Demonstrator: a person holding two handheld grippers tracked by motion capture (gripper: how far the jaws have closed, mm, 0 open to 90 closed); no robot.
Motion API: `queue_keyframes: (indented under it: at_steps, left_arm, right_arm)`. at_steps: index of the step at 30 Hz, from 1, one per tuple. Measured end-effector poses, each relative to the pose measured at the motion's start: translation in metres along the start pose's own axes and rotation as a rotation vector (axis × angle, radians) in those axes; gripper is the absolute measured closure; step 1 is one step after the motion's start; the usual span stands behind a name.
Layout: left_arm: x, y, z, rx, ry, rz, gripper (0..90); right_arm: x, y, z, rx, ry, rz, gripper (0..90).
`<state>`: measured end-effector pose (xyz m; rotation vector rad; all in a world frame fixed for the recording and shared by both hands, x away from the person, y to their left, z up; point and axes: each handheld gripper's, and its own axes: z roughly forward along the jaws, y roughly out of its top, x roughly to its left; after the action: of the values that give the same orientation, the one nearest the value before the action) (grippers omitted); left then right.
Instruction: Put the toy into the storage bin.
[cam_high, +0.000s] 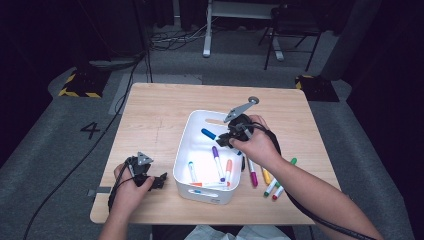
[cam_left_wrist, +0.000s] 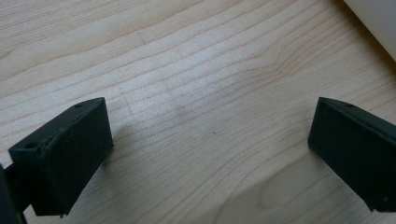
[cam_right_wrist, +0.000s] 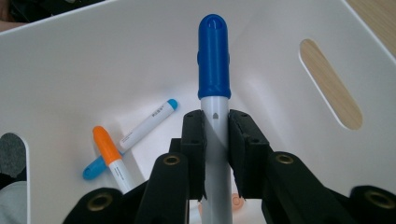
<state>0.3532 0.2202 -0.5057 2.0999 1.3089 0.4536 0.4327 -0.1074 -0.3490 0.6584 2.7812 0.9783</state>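
A white bin (cam_high: 187, 150) stands in the middle of the wooden table (cam_high: 155, 110). My right gripper (cam_high: 231, 135) hangs over the bin's inside, shut on a blue-capped marker (cam_high: 209, 134). In the right gripper view that marker (cam_right_wrist: 214, 79) points forward from between the jaws of my right gripper (cam_right_wrist: 215, 140), above the bin's floor (cam_right_wrist: 93, 70). An orange-capped marker (cam_right_wrist: 109, 156) and light-blue-capped markers (cam_right_wrist: 149, 116) lie in the bin. My left gripper (cam_high: 159, 181) rests open on the table left of the bin; its jaws stand wide apart over bare wood (cam_left_wrist: 205, 116).
Several markers lie on the table right of the bin: a magenta one (cam_high: 252, 175), a yellow one (cam_high: 266, 176), green ones (cam_high: 280, 175) and a red one (cam_high: 277, 192). A purple marker (cam_high: 218, 161) lies inside the bin. The bin's corner (cam_left_wrist: 373, 18) shows at the upper right of the left gripper view.
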Motion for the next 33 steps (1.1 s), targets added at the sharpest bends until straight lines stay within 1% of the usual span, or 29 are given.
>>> queue_keyframes:
  at_steps: [4,6,9,11,14,15,18,26,33]
  left_arm:
    - [0.0,0.0,0.0,0.0,0.0,0.0,0.1]
    - [0.0,0.0,0.0,0.001,0.0,0.001,0.1]
    - [0.0,0.0,0.0,0.0,0.0,0.0,0.1]
    - [0.0,0.0,0.0,0.001,0.0,0.0,0.1]
    - [0.0,0.0,0.0,0.0,0.0,0.0,0.1]
    - [0.0,0.0,0.0,0.001,-0.001,0.0,0.1]
    - [0.0,0.0,0.0,0.0,0.0,0.0,0.1]
    - [0.0,0.0,0.0,0.0,0.0,0.0,0.1]
    - [0.0,0.0,0.0,0.0,0.0,-0.001,0.1]
  right_arm:
    - [0.001,-0.002,0.006,0.025,0.004,0.004,76.7]
    - [0.001,-0.003,0.01,0.03,0.01,-0.003,76.6]
    - [0.001,-0.003,0.016,0.045,0.006,-0.032,76.6]
    - [0.001,-0.003,0.019,0.053,0.008,-0.042,76.6]
    - [0.002,-0.004,0.023,0.071,0.01,-0.032,76.6]
    - [0.001,-0.005,0.025,0.07,0.008,-0.042,76.6]
    - [0.003,-0.004,0.027,0.08,0.01,-0.046,76.6]
    - [0.008,-0.004,0.037,0.123,0.016,-0.073,76.6]
    - [0.011,-0.006,0.044,0.159,0.025,-0.08,76.5]
